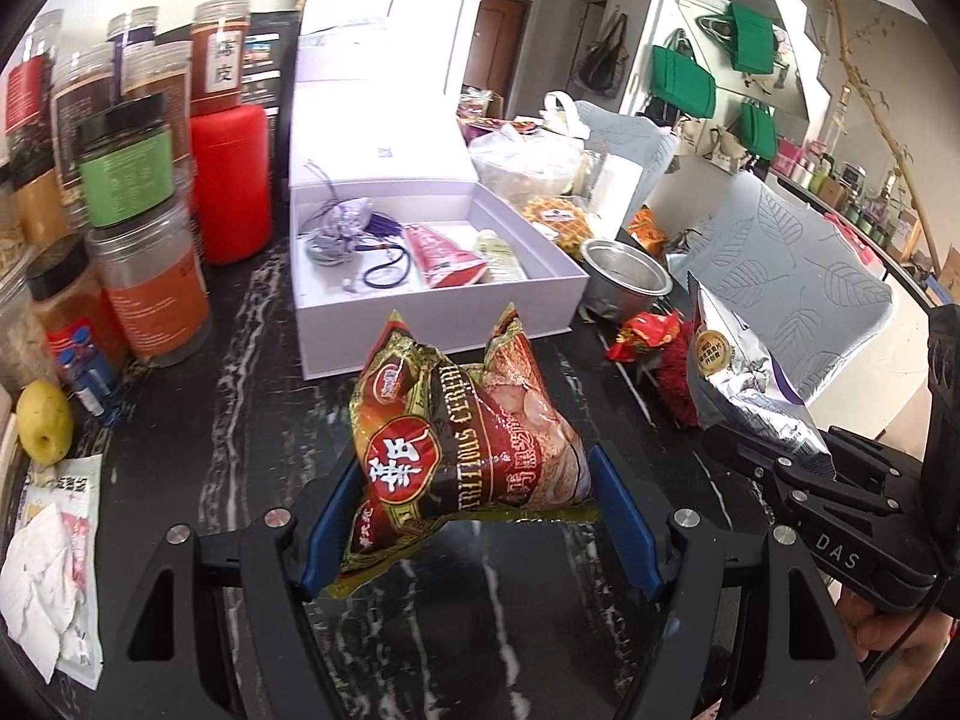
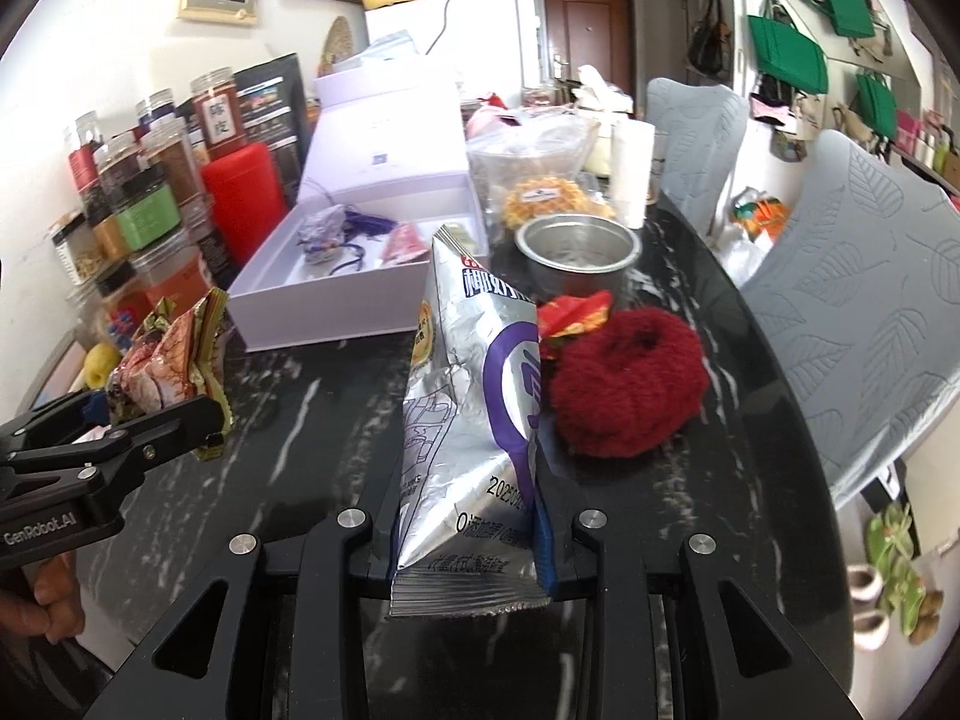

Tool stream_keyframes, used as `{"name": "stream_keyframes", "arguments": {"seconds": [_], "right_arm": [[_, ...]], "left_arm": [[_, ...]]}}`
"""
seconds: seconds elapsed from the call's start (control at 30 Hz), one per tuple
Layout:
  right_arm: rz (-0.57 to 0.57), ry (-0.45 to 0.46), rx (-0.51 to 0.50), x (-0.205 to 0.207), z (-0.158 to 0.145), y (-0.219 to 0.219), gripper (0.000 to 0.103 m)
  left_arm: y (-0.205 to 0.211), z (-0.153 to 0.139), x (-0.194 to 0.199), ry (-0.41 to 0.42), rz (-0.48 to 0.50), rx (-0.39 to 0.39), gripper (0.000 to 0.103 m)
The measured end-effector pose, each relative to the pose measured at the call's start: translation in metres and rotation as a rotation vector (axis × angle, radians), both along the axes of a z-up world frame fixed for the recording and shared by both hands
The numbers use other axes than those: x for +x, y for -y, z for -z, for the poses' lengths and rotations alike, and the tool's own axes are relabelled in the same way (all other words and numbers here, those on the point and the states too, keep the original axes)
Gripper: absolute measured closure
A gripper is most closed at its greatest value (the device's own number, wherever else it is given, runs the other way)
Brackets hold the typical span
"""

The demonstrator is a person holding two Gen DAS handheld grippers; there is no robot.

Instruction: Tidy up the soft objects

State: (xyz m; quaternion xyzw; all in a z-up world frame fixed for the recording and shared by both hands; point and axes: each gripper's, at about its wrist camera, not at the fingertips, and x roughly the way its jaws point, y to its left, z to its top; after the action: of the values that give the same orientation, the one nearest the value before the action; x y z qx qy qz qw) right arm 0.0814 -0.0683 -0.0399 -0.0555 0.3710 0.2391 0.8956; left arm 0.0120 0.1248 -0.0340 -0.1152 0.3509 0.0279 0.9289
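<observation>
The left gripper (image 1: 474, 516) clenches a red cereal packet (image 1: 462, 438) between its fingers; the right gripper (image 2: 468, 516) pinches a silver snack bag (image 2: 474, 414). Both look light, crinkly, slippery; hold near the sealed bottom seams.

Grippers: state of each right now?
Left gripper: shut on the red snack bag.
Right gripper: shut on the silver snack bag.

A black marble worktop (image 2: 690, 276) carries an open white gift box (image 1: 432, 306) far centre, a steel bowl (image 2: 576, 255) and red woolly ball (image 2: 624, 384) right, spice jars (image 1: 150, 282) and a yellow apple (image 1: 43, 429) left
</observation>
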Motion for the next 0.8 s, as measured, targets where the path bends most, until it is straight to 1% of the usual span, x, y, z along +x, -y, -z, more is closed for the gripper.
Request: {"name": "stream_keyframes", "arguments": {"seconds": [0.2, 0.43, 0.8], "right_arm": [[-0.059, -0.001, 0.020, -0.010, -0.002, -0.025, 0.072], [-0.132, -0.008, 0.026, -0.014, -0.003, -0.053, 0.072], [-0.235, -0.028, 0.039, -0.016, -0.005, -0.093, 0.072]], "left_arm": [[-0.021, -0.003, -0.012, 0.006, -0.061, 0.005, 0.030], [-0.042, -0.004, -0.015, 0.008, -0.115, 0.004, 0.030], [-0.065, -0.012, -0.002, 0.011, -0.148, 0.006, 0.030]]}}
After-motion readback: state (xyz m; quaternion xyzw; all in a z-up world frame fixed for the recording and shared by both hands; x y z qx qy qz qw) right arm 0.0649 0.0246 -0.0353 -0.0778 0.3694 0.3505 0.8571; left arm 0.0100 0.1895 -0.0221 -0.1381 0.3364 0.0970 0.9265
